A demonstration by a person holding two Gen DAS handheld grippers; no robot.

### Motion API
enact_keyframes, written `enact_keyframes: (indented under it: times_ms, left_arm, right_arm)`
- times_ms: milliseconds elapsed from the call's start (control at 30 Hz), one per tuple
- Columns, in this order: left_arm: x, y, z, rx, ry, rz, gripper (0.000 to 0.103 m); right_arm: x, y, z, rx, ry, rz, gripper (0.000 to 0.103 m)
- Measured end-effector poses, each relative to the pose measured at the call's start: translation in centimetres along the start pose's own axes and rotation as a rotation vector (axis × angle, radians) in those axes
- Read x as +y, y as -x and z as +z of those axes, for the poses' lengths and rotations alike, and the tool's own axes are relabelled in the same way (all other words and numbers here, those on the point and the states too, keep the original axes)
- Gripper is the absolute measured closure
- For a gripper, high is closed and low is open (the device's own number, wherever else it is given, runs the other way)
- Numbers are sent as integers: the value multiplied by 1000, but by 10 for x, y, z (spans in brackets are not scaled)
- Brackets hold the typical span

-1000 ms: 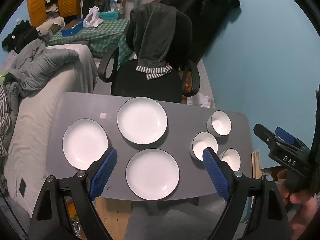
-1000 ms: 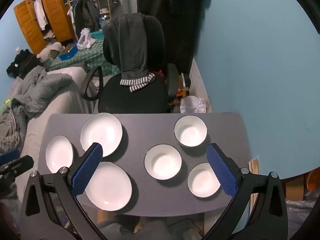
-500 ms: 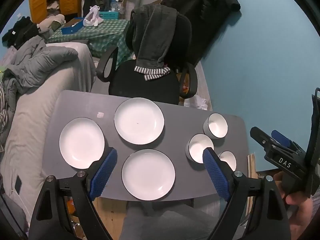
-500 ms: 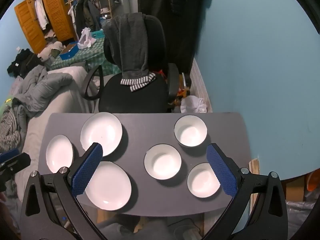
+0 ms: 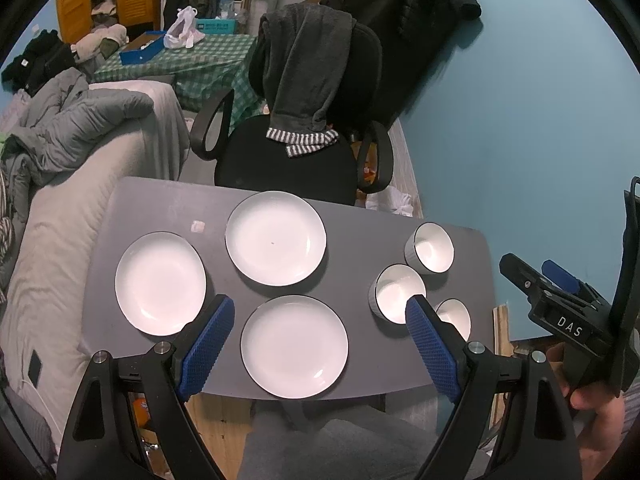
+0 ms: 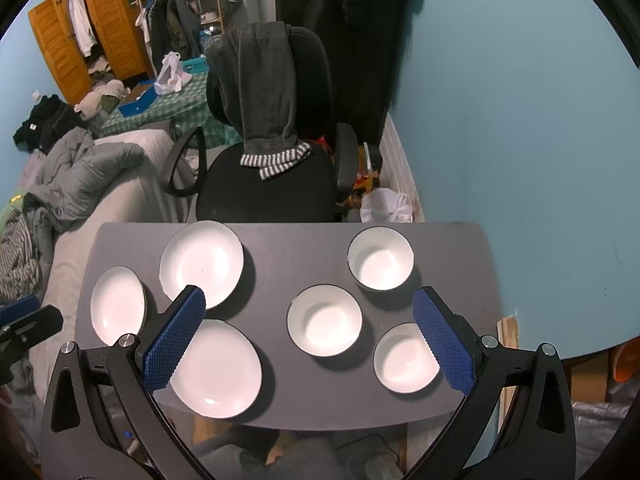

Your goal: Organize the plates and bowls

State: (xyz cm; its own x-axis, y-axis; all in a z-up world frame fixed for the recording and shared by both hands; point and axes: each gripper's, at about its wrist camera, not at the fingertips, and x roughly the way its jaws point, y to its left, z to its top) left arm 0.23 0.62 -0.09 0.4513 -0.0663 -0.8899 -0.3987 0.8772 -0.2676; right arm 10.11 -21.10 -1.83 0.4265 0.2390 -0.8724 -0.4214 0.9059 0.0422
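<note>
Three plates (image 5: 294,346), three bowls (image 6: 324,320) well below both grippers' wide-apart jaws.

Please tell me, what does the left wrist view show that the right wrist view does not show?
Only the left wrist view shows a hand holding the right gripper, and a small pale scrap on the table. Only the right wrist view shows the orange wardrobe well. Both show the grey table, three plates, three bowls, and the office chair.
</note>
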Motion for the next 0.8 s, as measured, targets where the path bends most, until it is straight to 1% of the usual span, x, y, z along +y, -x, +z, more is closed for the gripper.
enact_keyframes:
  times_ms: [800]
  left_arm:
    - [2,-1,-1,8,16,-7,15]
  right_arm:
    - [8,-6,2,9,14,9,1]
